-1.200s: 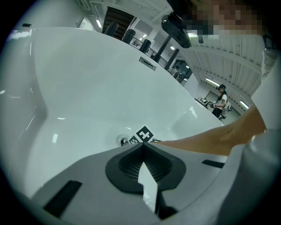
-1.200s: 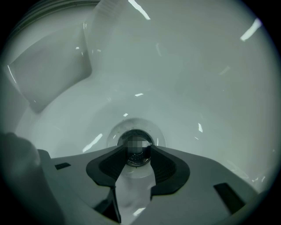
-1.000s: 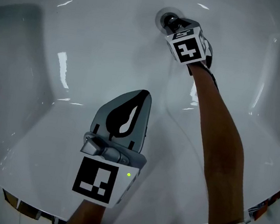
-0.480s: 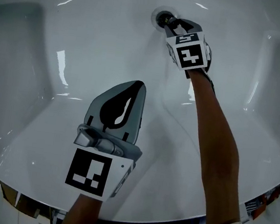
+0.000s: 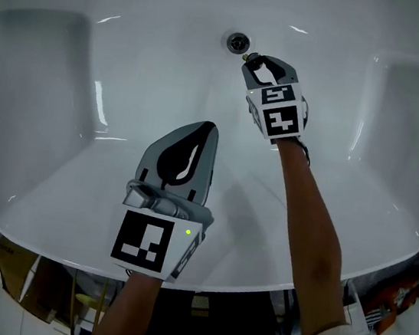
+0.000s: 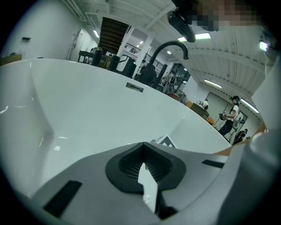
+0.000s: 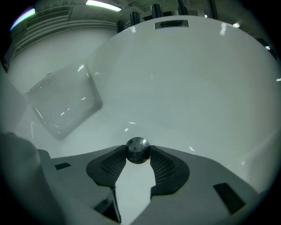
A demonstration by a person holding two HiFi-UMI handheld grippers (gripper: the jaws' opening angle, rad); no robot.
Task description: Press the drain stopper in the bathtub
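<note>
**Item:** white bathtub point(image 5: 124, 58), seen from above.

**R gripper** point(image 5: 252, 59): fingers part-spread, pads clamped on the chrome drain stopper point(image 7: 138, 150). One pad sits each side of it, right at the fingertips. Stopper is not seated. The open drain point(image 5: 238, 41) lies just beyond the fingertips, up-left in head view, apart from them. Nothing betw. stopper & drain.

**L gripper** point(image 5: 209, 127): fingers closed tip to tip, only a sliver of gap behind the tips, nothing in it. It hangs over the tub floor, well back from the R fingers & drain.

**Surrounds, R fingers:** moulded recess point(image 7: 66, 101) off to their left. Overflow slot point(image 7: 171, 24) on the tub wall ahead.

**Surrounds, L fingers:** same slot ahead. Black curved spout point(image 6: 172, 46) past the rim. A person point(image 6: 230, 119) stands far right.
</note>
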